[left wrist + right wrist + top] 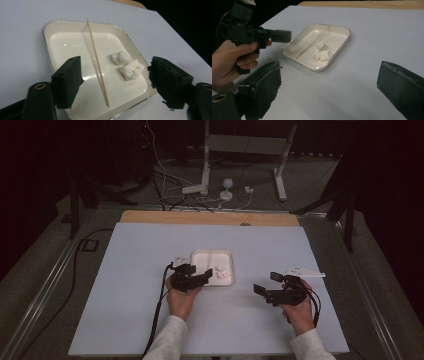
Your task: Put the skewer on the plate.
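A shallow white tray point(200, 253) sits mid-table. A thin wooden skewer point(97, 61) lies in it, its far tip resting on the rim, beside two or three small white lumps point(127, 66). My left gripper point(202, 273) hovers at the tray's near left edge, open, its jaws straddling the tray point(46, 30) with nothing between them. My right gripper point(266, 283) is open and empty over bare table, to the right of the tray point(349, 32). The right gripper view takes in the skewer point(312, 43), the lumps point(322, 52) and the left gripper point(274, 36) in its hand.
The pale blue table top point(125, 295) ends in a wooden strip point(210, 217) at the far edge. Beyond it the floor holds cables and a white stand's legs point(205, 165). Metal rails point(50, 280) run along both sides of the table.
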A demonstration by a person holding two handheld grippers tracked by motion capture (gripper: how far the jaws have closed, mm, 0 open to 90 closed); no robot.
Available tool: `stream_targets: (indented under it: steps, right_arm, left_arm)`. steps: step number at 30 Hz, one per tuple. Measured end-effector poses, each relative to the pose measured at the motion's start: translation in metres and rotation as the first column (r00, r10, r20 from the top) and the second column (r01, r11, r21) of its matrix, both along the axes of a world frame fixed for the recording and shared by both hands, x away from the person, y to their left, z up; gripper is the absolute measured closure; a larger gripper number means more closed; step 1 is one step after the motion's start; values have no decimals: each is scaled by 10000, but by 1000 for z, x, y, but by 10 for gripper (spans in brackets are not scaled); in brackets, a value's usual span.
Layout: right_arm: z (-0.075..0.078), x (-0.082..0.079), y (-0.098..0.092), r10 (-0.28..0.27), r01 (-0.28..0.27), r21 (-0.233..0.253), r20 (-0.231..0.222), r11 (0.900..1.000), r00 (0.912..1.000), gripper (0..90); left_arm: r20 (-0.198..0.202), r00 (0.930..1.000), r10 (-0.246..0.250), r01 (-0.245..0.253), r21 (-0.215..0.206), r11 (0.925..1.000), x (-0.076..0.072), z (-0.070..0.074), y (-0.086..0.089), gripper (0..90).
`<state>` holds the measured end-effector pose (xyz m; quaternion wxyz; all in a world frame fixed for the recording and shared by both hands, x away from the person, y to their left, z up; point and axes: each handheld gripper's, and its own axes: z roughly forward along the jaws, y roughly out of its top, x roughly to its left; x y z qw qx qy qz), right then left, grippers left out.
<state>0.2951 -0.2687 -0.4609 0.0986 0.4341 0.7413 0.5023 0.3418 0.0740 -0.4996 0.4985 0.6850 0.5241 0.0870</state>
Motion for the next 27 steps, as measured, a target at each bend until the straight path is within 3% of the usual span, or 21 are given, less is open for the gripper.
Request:
stream_targets:
  steps: [11, 19, 27]
  right_arm:
    - [2, -5, -4, 15, -12, -106, 259, 9999, 9997, 40]
    - [2, -11, -11, -61, 66, -92, 499, 9999, 9987, 35]
    - [-1, -17, -17, -120, 124, -50, 737, 9999, 9972, 32]
  left_arm:
    - [1223, 9906, -611, 625, -74, 9980, -19, 31, 40, 21]
    - [2005, 9779, -591, 523, 391, 9979, -34, 43, 72, 7]
    - [2432, 9679, -633, 455, 782, 9959, -49, 43, 98, 7]
